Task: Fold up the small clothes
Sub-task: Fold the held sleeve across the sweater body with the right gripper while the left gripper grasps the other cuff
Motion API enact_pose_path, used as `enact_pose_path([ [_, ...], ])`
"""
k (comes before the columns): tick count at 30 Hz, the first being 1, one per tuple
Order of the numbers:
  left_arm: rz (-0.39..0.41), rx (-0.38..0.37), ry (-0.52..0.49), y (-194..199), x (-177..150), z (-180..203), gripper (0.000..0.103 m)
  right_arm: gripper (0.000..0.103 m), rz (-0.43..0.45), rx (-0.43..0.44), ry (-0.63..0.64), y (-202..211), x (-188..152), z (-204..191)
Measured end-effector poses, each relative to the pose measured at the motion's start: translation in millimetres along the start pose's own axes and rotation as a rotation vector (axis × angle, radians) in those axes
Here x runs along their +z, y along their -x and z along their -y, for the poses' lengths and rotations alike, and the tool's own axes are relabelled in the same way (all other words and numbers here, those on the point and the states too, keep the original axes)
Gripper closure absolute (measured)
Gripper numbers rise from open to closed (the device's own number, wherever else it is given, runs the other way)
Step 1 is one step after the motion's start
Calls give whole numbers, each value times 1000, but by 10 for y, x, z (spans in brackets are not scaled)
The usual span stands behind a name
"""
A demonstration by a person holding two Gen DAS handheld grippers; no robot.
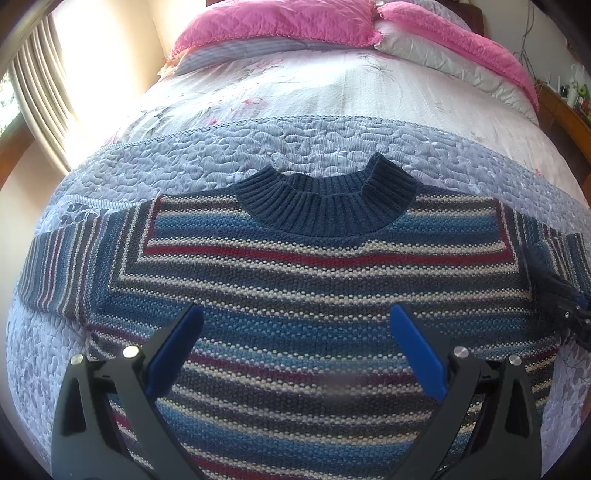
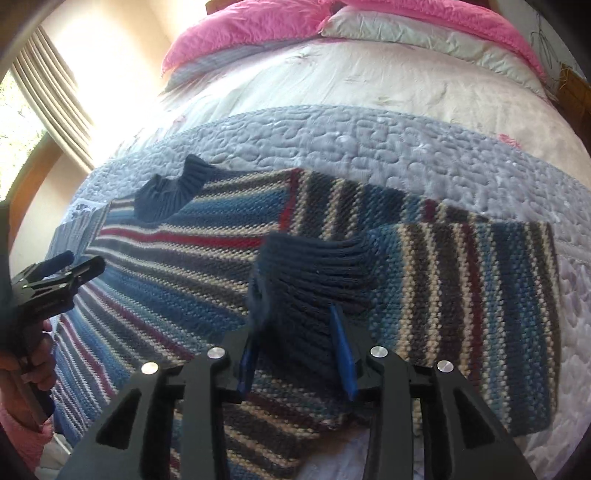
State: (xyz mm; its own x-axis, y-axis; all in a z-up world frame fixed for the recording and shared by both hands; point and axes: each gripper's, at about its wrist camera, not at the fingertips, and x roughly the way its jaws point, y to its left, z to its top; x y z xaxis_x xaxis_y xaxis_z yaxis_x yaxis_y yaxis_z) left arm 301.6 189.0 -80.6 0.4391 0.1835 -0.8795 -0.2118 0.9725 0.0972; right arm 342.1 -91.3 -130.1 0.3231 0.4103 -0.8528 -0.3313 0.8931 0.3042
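Observation:
A knitted sweater (image 1: 295,266) with blue, grey, cream and red stripes lies flat on the bed, its navy ribbed collar (image 1: 325,206) at the far side. My left gripper (image 1: 295,314) hovers open over the sweater's chest, nothing between its blue pads (image 1: 173,354). The left sleeve (image 1: 74,273) stretches out to the left. In the right wrist view my right gripper (image 2: 295,299) is shut on the navy ribbed cuff (image 2: 314,266) of the right sleeve (image 2: 480,295), which is doubled back toward the body. A hand holds the left gripper (image 2: 70,266) at the left edge.
The sweater rests on a lilac quilted bedspread (image 1: 295,147). Pink pillows (image 1: 266,22) and a grey one (image 1: 436,48) lie at the head of the bed. A curtained window (image 1: 40,92) is on the left, a wooden shelf (image 1: 569,107) on the right.

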Motion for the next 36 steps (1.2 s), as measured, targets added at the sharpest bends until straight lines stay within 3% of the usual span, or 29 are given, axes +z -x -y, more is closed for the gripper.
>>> enact_pose_path([
  [4, -7, -29, -8, -12, 0, 91, 3, 62, 20, 94, -28, 132, -107, 25],
  [7, -20, -100, -33, 7, -14, 295, 3, 62, 67, 36, -38, 406, -216, 145],
  [10, -52, -218, -67, 27, -9, 639, 3, 60, 99, -62, -57, 657, -374, 317],
  [13, -130, -380, -86, 4, -26, 1050, 3, 60, 98, -91, -106, 802, -576, 565],
  [15, -176, -450, -104, -32, -43, 1330, 3, 60, 89, -106, -132, 857, -725, 702],
  [21, -304, -509, -99, -274, -89, 1886, 3, 57, 103, -152, -133, 964, -1070, 815],
  [24, -321, -488, -68, -365, -71, 2003, 5, 54, 114, -161, -118, 982, -1168, 781],
  [27, -297, -477, -82, -337, -32, 2097, 35, 53, 124, -178, -105, 994, -1238, 736],
  [29, -318, -523, -93, -330, -20, 2179, 64, 53, 131, -178, -103, 999, -1260, 701],
  [30, -334, -543, -93, -333, -21, 2212, 70, 53, 135, -178, -104, 1007, -1263, 682],
  [32, -331, -548, -87, -323, -14, 2237, 94, 53, 146, -177, -101, 1037, -1269, 627],
  [36, -252, -570, -40, -163, 7, 2055, 96, 51, 164, -158, -94, 1087, -1291, 521],
])
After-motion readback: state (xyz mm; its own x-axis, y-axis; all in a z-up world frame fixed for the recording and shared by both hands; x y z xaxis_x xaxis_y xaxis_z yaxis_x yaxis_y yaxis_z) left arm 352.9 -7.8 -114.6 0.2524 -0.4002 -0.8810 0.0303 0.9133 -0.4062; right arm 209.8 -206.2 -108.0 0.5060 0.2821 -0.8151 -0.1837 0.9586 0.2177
